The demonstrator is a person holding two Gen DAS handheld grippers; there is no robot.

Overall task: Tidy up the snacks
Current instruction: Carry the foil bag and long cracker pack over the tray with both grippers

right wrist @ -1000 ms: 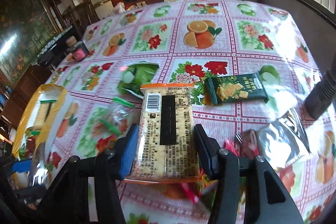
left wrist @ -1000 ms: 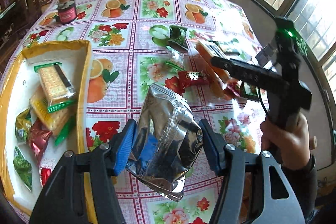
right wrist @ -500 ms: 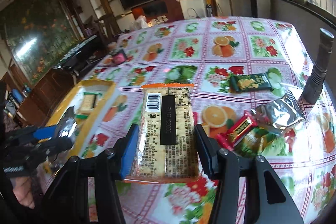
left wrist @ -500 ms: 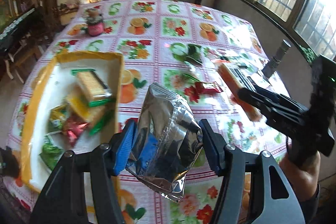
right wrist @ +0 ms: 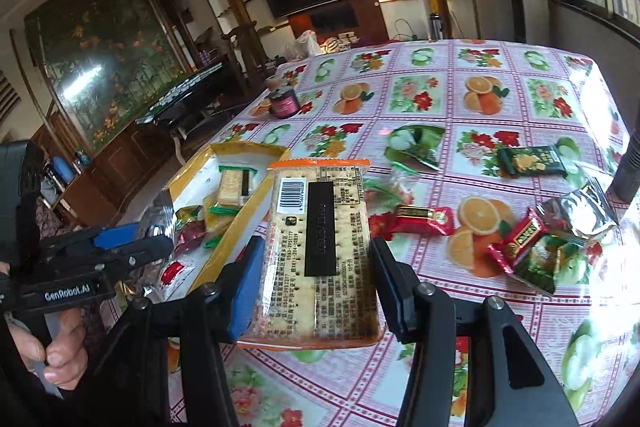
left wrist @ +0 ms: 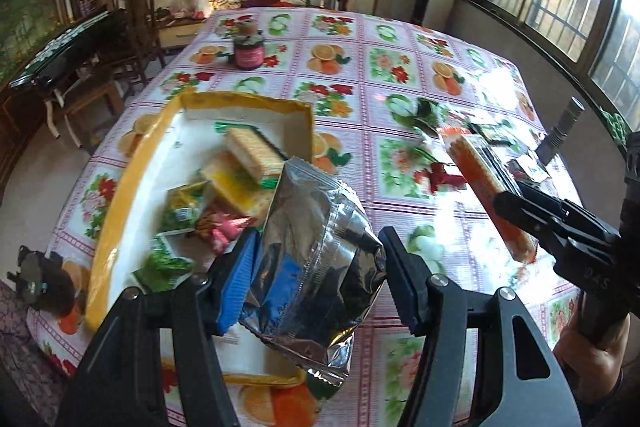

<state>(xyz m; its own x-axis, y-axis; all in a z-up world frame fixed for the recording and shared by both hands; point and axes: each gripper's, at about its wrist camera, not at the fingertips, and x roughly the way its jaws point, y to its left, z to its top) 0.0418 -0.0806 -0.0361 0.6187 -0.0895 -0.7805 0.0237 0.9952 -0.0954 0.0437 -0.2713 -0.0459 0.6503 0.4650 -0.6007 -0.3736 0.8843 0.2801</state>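
My left gripper (left wrist: 316, 279) is shut on a silver foil snack bag (left wrist: 316, 267) and holds it above the near right edge of the yellow-rimmed white tray (left wrist: 132, 163), which holds several snack packs. My right gripper (right wrist: 316, 287) is shut on an orange-edged cracker pack (right wrist: 320, 247), held above the table to the right of the tray (right wrist: 248, 203). The cracker pack (left wrist: 484, 183) and right gripper also show at the right of the left wrist view. The left gripper (right wrist: 156, 243) with its foil bag shows over the tray in the right wrist view.
Loose snacks lie on the fruit-print tablecloth: a dark green pack (right wrist: 532, 161), red packs (right wrist: 424, 219), a silver pack (right wrist: 576, 211), a green wrapper (right wrist: 416, 143). A pink jar (left wrist: 249, 53) stands far back. A dark flashlight (left wrist: 560, 131) stands at the right edge.
Both grippers have risen and moved left toward the tray with their packs. The foil bag now hangs over the tray's edge; the cracker pack is nearer the tray.
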